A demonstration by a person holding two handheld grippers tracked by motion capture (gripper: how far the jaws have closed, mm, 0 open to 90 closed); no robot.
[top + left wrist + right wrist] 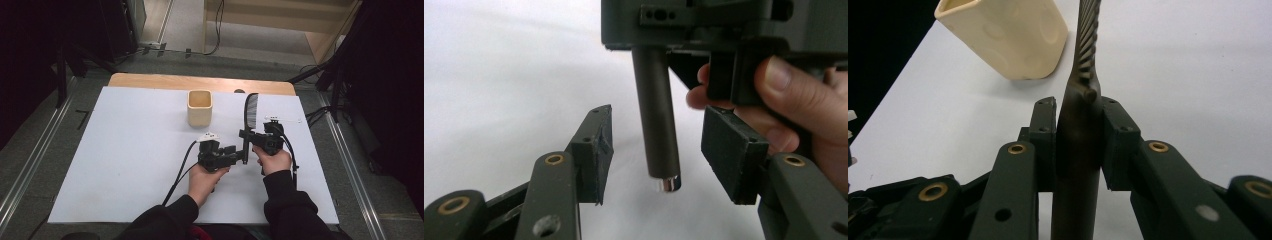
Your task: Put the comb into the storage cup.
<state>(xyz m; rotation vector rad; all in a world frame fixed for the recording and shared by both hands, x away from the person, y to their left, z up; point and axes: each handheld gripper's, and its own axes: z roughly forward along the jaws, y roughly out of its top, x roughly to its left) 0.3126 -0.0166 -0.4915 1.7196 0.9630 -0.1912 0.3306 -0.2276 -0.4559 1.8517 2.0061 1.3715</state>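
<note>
Two hands level, right gripper [1079, 145] pinching comb [250, 112] upright – left gripper [656, 145] spread round its handle, untouching.

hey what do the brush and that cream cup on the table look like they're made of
The brush, clamped in the right gripper, has a smooth dark handle with a dull sheen, likely plastic or coated metal, and a shiny silver tip that looks like metal. Its bristle head looks stiff and dark. The cup is matte cream with soft dimples and thick rounded walls, probably plastic or silicone.
</note>
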